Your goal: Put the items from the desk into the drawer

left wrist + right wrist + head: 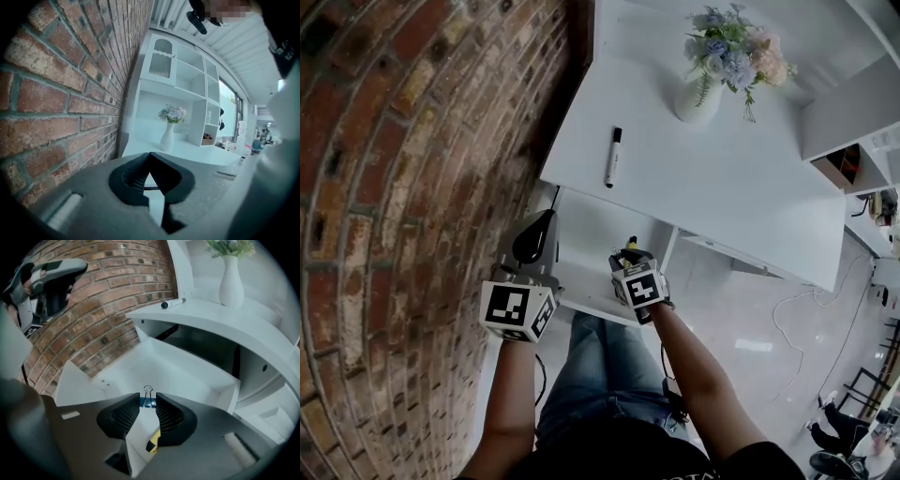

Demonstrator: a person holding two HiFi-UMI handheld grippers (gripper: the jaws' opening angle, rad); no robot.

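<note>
Binder clip (148, 398) and marker (613, 157) are the two loose desk items that show, and neither is in the drawer (589, 221) yet. The clip is pinched between the closed jaws of the right gripper (148, 401), its wire loop sticking out past the tips. That gripper tilts steeply down over the pulled-out drawer (159, 364), which stands open under the front edge of the desk (220, 317). No item shows on the visible part of the drawer floor.

The marker (172, 303) lies on the desk (703, 178) near the brick-wall side, well apart from both grippers. A vase of flowers (701, 94) stands farther back on the desk; whether it counts as an item to put away cannot be told.

The left gripper (150, 155) has its jaw tips together with nothing between them. In the head view it hangs beside the drawer on the wall side (542, 227), level with the right gripper (630, 251).

As a judgement, the task is in its early part: opening the drawer is done, the clip is about to be dropped in, and the marker is left to fetch.
</note>
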